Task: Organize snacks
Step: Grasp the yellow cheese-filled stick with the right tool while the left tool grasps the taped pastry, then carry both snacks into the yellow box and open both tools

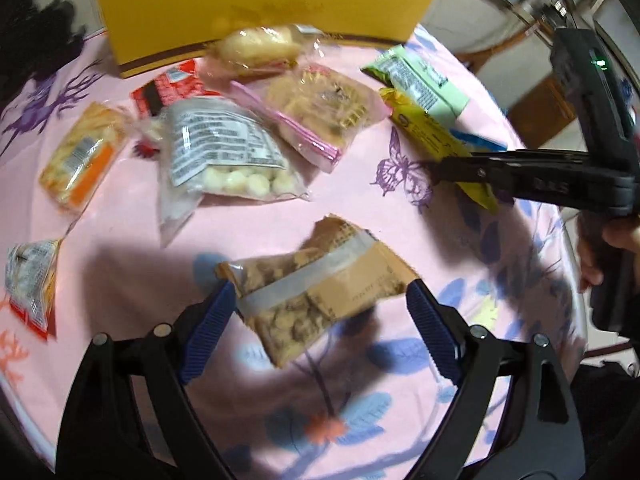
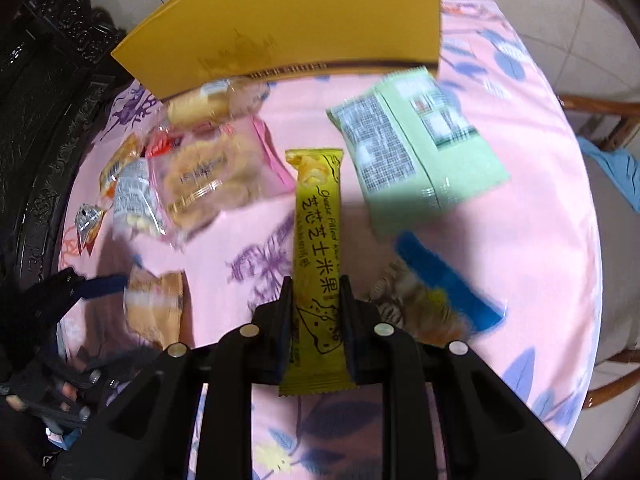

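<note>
My right gripper (image 2: 316, 300) clenches the yellow bar (image 2: 318, 240); my left gripper (image 1: 320, 308) is released around the brown pack (image 1: 316, 280).

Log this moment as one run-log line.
left gripper: open around tan snack bag | right gripper: shut on yellow rice-cracker bar | yellow box: behind snacks | stage: picking
</note>
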`<control>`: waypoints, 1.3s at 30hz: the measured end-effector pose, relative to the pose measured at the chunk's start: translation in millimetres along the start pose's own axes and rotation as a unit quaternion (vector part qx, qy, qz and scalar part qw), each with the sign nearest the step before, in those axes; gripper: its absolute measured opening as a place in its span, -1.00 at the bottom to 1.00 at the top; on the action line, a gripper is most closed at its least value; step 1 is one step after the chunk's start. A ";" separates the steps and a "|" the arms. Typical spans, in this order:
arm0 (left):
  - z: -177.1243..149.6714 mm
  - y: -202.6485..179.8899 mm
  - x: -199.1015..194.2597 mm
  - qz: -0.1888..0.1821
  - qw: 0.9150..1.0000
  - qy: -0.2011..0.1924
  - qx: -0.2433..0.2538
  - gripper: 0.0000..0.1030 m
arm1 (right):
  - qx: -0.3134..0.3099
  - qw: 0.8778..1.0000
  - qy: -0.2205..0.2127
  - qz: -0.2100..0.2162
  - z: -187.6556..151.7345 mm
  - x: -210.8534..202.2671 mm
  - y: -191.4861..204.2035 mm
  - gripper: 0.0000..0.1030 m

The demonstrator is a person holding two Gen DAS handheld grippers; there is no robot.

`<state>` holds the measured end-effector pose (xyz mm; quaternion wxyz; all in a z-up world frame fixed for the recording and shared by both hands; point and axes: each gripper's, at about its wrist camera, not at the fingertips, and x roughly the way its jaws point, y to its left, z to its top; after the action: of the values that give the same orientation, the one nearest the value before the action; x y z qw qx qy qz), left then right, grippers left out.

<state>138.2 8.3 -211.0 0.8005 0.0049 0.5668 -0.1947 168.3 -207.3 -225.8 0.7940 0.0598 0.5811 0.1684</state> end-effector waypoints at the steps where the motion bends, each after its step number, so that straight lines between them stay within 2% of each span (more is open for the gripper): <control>1: 0.1 1.2 4.3 0.001 1.000 -0.001 0.009 0.87 | 0.005 1.000 0.001 0.001 -3.2 1.8 -1.5 -0.58; 3: -2.1 -2.6 7.2 0.007 1.000 -0.003 0.028 0.84 | 0.009 1.000 -0.002 0.001 -4.7 0.1 -2.2 -0.58; 5: -6.1 -9.2 4.9 0.021 0.999 -0.006 0.035 0.59 | 0.009 1.000 -0.005 -0.002 -3.7 -0.6 -2.2 -0.58; 6: -8.1 -9.4 3.0 0.025 0.999 -0.008 0.028 0.53 | 0.009 1.000 -0.008 -0.003 -3.4 -1.2 -2.6 -0.58; 9: -16.2 -5.5 -3.3 0.033 0.999 -0.023 -0.007 0.15 | 0.009 1.000 -0.013 -0.006 1.4 3.8 3.6 -0.58; 10: -18.4 -4.7 -5.6 0.045 0.998 -0.029 -0.015 -0.14 | 0.006 1.000 -0.013 -0.009 2.8 4.0 4.4 -0.57; 11: -19.8 -3.5 -6.6 0.047 0.998 -0.030 -0.019 -0.29 | 0.004 1.000 -0.013 -0.012 4.4 5.4 6.2 -0.56; 12: -21.4 -1.9 -7.9 0.047 0.998 -0.032 -0.026 -0.30 | 0.001 1.000 -0.010 -0.016 7.7 6.4 7.7 -0.55; 14: -24.6 -3.9 -8.7 0.054 0.998 -0.035 -0.026 -0.31 | 0.001 1.000 -0.004 -0.017 11.5 8.1 10.2 -0.31; 16: -26.5 -6.7 -8.9 0.064 0.997 -0.038 -0.024 -0.32 | -0.001 1.000 -0.003 -0.022 16.7 11.3 16.5 -0.23; 18: -29.3 -7.7 -9.9 0.068 0.996 -0.041 -0.028 -0.34 | -0.013 0.999 -0.013 -0.047 19.8 14.7 24.4 -0.27; 19: -30.2 -7.9 -11.0 0.070 0.996 -0.044 -0.033 -0.36 | -0.024 0.998 -0.020 -0.061 20.1 16.2 28.3 -0.59; 24: -32.9 -10.2 -21.9 0.067 0.994 -0.064 -0.053 -0.40 | -0.050 0.994 -0.065 -0.073 10.5 -1.4 32.6 -0.60; 32: -26.9 -12.9 -72.2 0.052 0.989 -0.114 -0.084 -0.40 | -0.067 0.990 -0.121 -0.036 0.8 -65.6 43.0 -0.59; 34: -18.9 -13.9 -85.4 0.057 0.986 -0.124 -0.094 -0.40 | -0.070 0.989 -0.130 -0.031 -2.2 -76.6 50.7 -0.59; 39: 24.4 -11.6 -109.2 0.094 0.975 -0.152 -0.128 -0.40 | -0.081 0.986 -0.142 -0.025 2.8 -85.3 68.1 -0.59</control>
<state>125.8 25.4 -100.6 0.8861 -0.0741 0.4555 -0.0427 134.6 -172.0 -128.2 0.8747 0.0039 0.4482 0.1845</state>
